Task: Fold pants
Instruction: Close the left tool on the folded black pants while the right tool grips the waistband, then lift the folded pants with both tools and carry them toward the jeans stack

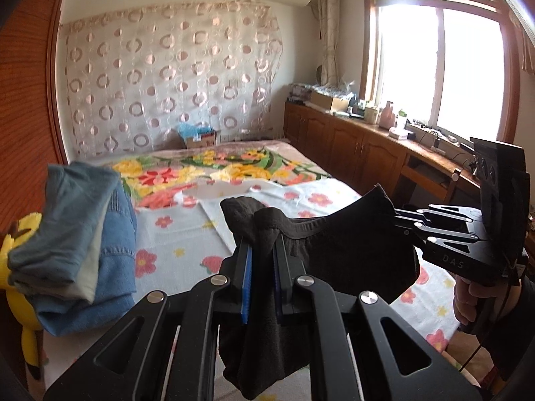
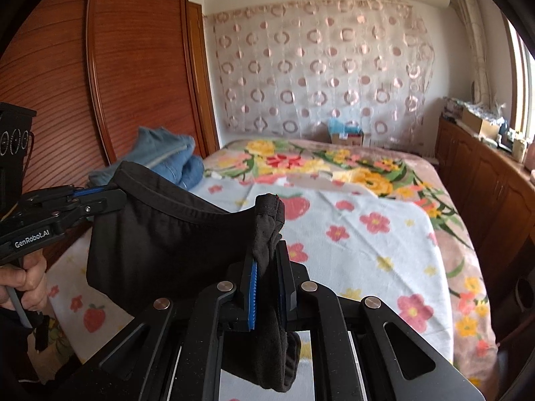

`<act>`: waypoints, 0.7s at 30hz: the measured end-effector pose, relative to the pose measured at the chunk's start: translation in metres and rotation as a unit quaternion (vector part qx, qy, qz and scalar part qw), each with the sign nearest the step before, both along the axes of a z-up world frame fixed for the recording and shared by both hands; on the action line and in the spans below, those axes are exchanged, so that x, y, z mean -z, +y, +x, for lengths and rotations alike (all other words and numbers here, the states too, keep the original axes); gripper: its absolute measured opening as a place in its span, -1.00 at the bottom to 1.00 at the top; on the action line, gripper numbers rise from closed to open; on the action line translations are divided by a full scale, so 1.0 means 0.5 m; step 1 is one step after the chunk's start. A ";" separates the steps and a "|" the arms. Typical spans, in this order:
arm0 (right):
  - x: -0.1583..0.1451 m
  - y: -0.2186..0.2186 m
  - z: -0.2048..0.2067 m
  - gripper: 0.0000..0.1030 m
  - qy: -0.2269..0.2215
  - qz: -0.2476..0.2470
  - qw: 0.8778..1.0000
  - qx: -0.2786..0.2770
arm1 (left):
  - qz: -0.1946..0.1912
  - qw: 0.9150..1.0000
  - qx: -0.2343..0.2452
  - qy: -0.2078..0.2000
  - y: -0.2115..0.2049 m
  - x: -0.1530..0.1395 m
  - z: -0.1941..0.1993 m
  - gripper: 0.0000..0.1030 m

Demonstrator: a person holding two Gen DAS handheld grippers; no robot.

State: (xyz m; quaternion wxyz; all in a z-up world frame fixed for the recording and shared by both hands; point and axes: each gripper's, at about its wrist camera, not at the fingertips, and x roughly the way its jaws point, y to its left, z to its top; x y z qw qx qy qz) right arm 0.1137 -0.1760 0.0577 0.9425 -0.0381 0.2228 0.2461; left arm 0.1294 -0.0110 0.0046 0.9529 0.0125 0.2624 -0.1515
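Black pants hang in the air above the bed, stretched by the waistband between both grippers. My left gripper is shut on one end of the waistband; the fabric bunches over its blue pads and dangles below. My right gripper is shut on the other end, at the right of the left wrist view. In the right wrist view the pants span from my right gripper to my left gripper at the left.
The bed has a floral sheet and blanket. A stack of folded blue jeans lies at its left edge, next to a yellow plush toy. A wooden wardrobe stands left; wooden cabinets run under the window at right.
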 end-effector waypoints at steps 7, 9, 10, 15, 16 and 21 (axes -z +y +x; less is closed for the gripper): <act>-0.012 -0.016 -0.038 -0.82 -0.031 0.007 0.999 -0.004 | 0.004 1.000 0.001 -0.027 -0.002 -0.044 -0.015 -0.77; -0.018 -0.021 -0.041 -0.82 -0.038 0.008 0.999 -0.006 | 0.005 0.999 0.000 -0.033 0.003 -0.054 -0.018 -0.77; -0.017 -0.021 -0.044 -0.82 -0.040 0.007 0.999 -0.007 | 0.005 0.999 0.000 -0.035 0.006 -0.060 -0.018 -0.77; -0.020 -0.012 -0.044 -0.82 -0.055 0.003 0.998 -0.013 | 0.007 0.999 -0.009 -0.046 0.027 -0.079 -0.014 -0.77; -0.022 -0.009 -0.039 -0.82 -0.058 0.002 0.998 -0.015 | 0.008 0.999 -0.011 -0.047 0.030 -0.081 -0.012 -0.77; -0.016 0.009 -0.002 -0.82 -0.065 -0.001 0.997 -0.029 | 0.013 0.998 -0.025 -0.050 0.056 -0.084 0.003 -0.77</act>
